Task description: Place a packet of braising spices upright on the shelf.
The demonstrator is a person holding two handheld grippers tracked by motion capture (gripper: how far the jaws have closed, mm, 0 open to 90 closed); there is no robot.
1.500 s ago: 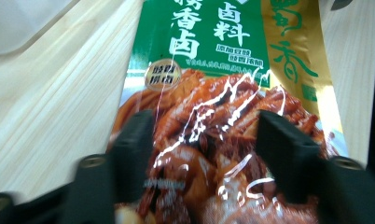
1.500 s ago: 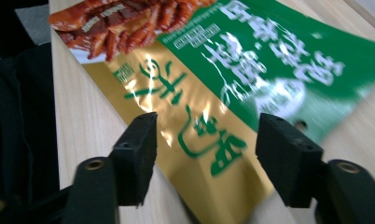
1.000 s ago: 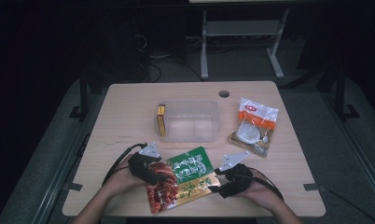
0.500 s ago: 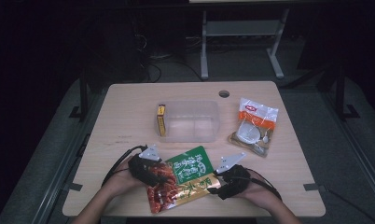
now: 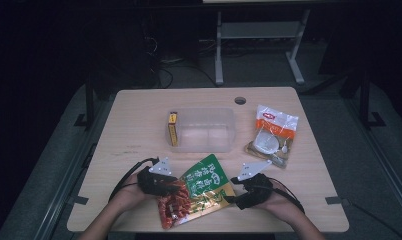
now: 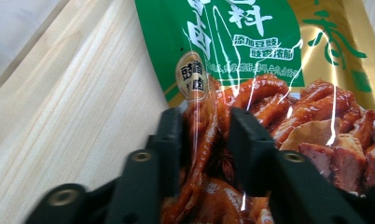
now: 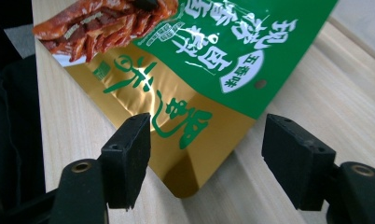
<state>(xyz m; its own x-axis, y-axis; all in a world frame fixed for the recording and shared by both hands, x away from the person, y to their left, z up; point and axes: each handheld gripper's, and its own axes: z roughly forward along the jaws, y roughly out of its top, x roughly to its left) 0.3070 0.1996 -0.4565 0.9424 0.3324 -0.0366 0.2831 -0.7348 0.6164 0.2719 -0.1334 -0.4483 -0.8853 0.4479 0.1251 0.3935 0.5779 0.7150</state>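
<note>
Your left hand-held gripper, jaws just closing, pinches the snack pouch at the surface's 6 o'clock edge, right hand-held gripper spread; light, crinkly, slippery film, so grip its flat edges.

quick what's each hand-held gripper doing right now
Left hand-held gripper: jaws have just been closing, now pinching the snack bag.
Right hand-held gripper: open, the bag's corner between its jaws, not gripped.

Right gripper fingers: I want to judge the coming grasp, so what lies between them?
In the right gripper view, the gold corner of the snack pouch lies between the open fingers, over bare table.
</note>
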